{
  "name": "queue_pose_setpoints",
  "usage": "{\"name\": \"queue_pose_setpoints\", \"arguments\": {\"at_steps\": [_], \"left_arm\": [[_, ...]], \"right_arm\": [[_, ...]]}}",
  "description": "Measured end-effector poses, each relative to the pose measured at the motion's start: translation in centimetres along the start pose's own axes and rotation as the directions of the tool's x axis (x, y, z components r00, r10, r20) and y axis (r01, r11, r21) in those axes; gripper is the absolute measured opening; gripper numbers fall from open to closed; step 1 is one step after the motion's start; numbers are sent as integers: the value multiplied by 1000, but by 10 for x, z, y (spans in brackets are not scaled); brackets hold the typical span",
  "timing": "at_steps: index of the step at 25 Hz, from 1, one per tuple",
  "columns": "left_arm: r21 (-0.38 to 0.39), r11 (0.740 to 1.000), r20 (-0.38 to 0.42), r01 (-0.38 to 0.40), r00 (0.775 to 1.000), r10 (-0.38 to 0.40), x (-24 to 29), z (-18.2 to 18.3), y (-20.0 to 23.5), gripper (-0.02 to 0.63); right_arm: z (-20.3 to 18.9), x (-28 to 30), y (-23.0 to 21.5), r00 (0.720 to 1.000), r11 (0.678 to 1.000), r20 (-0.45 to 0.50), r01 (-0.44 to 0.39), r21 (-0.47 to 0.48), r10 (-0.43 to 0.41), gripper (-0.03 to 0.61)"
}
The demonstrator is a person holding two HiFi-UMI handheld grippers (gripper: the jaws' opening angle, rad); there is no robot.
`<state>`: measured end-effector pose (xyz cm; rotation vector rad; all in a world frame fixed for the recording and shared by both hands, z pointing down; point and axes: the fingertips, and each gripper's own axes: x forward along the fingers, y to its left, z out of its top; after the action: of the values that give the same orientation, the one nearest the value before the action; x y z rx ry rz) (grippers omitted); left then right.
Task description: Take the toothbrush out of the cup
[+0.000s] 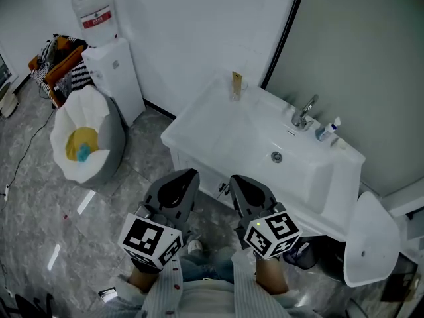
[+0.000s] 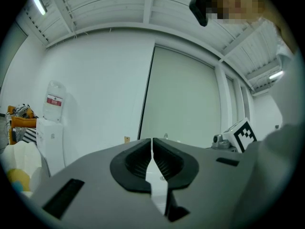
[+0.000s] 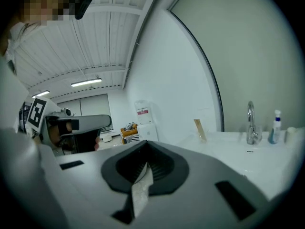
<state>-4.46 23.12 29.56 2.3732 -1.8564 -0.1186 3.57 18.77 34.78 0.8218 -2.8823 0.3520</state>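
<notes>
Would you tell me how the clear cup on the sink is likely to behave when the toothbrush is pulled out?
The cup looks small, clear and probably light, so it may tip or slide on the smooth white sink if the toothbrush drags sideways. The toothbrush stands well above the rim, which likely gives it leverage on the cup.

A white washbasin (image 1: 199, 134) with a tap (image 1: 303, 113) stands against the far white wall (image 1: 199, 32) and a grey-green panel (image 1: 358, 52). Left of it, a water dispenser (image 1: 116, 71) and a lined bin (image 1: 116, 134) stand on glossy grey marble floor (image 1: 40, 211). Strip lights (image 3: 86, 83) glow on the slatted ceiling (image 2: 105, 4).
</notes>
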Motion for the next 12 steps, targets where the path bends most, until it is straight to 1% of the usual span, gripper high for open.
{"name": "queue_pose_setpoints", "arguments": {"at_steps": [7, 12], "left_arm": [[-34, 999, -19, -6, 1000, 5, 1, -6, 26, 26], [-54, 998, -25, -21, 1000, 20, 10, -8, 43, 26]], "right_arm": [[-8, 20, -7, 998, 999, -44, 35, 10, -34, 11], [-9, 33, -17, 997, 999, -64, 39, -1, -39, 11]]}}
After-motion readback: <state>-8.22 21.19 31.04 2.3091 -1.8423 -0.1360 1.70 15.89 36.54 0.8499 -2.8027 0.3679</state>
